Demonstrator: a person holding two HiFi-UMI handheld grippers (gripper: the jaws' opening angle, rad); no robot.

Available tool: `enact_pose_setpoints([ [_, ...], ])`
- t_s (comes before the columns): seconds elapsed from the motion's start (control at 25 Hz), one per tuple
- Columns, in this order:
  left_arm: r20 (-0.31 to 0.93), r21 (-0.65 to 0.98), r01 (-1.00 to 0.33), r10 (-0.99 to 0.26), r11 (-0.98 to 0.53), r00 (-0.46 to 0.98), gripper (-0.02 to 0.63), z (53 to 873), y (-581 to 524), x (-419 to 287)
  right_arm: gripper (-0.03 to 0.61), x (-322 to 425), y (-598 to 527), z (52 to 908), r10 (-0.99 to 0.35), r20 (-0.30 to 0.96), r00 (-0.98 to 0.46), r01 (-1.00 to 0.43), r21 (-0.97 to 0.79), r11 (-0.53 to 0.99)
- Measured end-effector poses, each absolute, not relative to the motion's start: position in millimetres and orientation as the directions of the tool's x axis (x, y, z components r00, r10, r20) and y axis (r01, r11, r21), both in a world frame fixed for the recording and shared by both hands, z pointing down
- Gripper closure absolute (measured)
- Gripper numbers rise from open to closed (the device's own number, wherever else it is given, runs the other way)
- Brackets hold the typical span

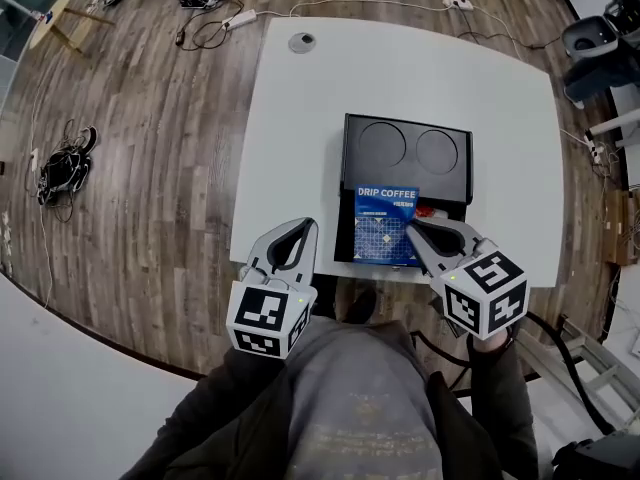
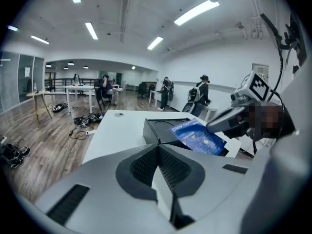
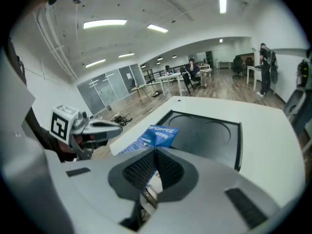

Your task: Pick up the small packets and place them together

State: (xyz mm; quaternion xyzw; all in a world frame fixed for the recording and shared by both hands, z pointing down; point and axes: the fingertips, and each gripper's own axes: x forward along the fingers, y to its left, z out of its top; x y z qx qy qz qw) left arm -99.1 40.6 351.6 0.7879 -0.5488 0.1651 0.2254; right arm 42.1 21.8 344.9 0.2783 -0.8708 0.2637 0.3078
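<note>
- right claw (image 3: pixel 156 149): jaws drawn in tight on a blue packet (image 3: pixel 158 135). the pads pinch its near edge, and the rest of the packet sticks out past the tips.
- packet print reads "drip coffee" in the head view. it has a white grid pattern on its lower half.
- the packet is held tilted above the near part of a black tray (image 1: pixel 407 148). it looks clear of the tray, though the angle makes any contact hard to judge.
- the tray has two round recesses at its far end and sits on the white tabletop (image 1: pixel 320 118), close to the near edge.
- a small red item (image 1: pixel 425 211) lies in the tray just beside the packet's right edge. it is too small to tell what it is.
- left claw (image 2: pixel 157 145): jaws together, tips meeting, nothing between them.
- the left claw hangs at the near left edge of the tabletop, apart from both tray and packet. it points towards the tray.
- both claws are side by side in front of the person, with the packet between them but nearer the right one.
</note>
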Motion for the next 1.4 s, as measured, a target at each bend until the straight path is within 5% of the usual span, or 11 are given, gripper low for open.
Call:
enact_pose_setpoints([
  [0.56, 0.513, 0.184, -0.961, -0.814, -0.206, 0.273, 0.611, 361, 31, -142, 0.566, 20, -93, 371, -0.376, 0.74, -0.558, -0.707, -0.187, 0.682],
  [0.88, 0.524, 0.188, -0.958, -0.802, -0.219, 0.286, 0.611, 364, 31, -141, 0.466, 33, -100, 375, -0.419, 0.741, -0.524, -0.746, -0.163, 0.646],
  [1.12, 0.5, 0.172, -0.954, -0.813, -0.246, 0.299, 0.611, 354, 26, -131, 0.463, 72, -91, 326, -0.544, 0.659, -0.52, -0.779, -0.105, 0.618],
  [1.4, 0.516, 0.181, -0.924, -0.768, -0.336, 0.38, 0.611, 357, 38, -92, 0.463, 89, 3, 364, -0.32, 0.747, -0.583, -0.685, -0.241, 0.688],
])
